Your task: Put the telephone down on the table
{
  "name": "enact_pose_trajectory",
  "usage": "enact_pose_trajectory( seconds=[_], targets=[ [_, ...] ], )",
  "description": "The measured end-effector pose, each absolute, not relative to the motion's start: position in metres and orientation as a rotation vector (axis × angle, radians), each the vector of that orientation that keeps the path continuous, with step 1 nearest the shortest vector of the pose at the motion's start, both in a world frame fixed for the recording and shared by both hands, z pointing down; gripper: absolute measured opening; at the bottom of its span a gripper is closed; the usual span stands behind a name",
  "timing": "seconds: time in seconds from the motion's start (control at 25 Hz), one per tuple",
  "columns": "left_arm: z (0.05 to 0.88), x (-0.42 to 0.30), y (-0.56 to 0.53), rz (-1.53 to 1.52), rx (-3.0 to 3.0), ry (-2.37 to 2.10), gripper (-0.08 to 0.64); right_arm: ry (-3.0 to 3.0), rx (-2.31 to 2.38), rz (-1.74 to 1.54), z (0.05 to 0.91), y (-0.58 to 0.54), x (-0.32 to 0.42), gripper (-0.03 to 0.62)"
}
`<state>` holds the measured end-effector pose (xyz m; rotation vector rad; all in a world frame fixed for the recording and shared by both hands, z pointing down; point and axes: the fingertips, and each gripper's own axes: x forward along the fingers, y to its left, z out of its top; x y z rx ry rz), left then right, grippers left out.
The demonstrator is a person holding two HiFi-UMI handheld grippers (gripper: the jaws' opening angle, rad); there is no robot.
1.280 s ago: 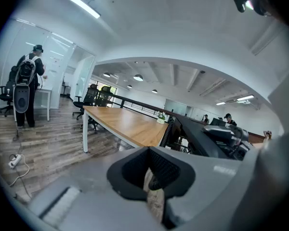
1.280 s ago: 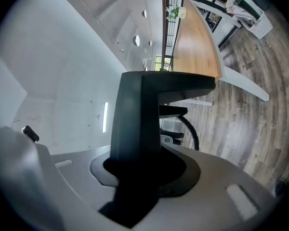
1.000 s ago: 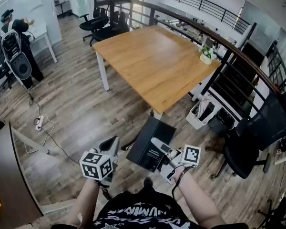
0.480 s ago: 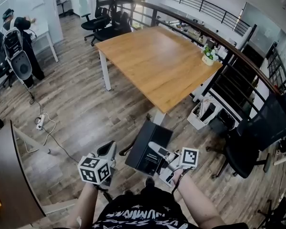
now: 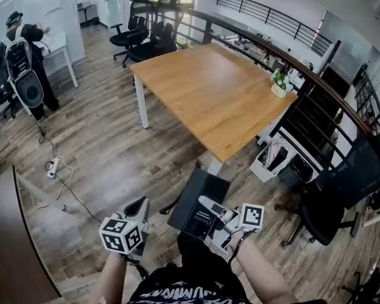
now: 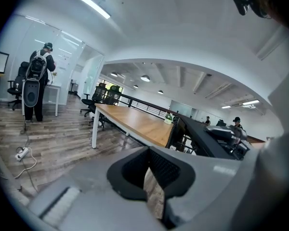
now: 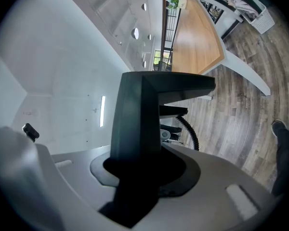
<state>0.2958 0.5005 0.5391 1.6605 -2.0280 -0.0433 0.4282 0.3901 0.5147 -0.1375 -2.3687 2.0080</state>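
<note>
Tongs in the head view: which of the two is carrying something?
The right tongs, at that view's right: their jaws are clamped on the black telephone. The left tongs hold nothing.

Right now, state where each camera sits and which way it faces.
Head view: on the person's head, looking steeply down at floor and table; forearms, left gripper and right gripper holding the telephone show.
Left gripper view: on the left gripper, looking along its shut, empty jaws toward the table.
Right gripper view: on the right gripper, looking along jaws clamped on the telephone; a shoe shows.
Shared: both gripper views show the table.
</note>
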Motion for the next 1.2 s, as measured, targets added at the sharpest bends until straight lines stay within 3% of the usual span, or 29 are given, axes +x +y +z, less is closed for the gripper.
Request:
enact_pose_trajectory(
  seconds=[1.2],
  targets=[
    [0.531,0.077,0.233,0.001,1.580,-2.082,0.002,-2.411,-0.226,1.938,0.512,0.094,0.200,0.158]
  ],
)
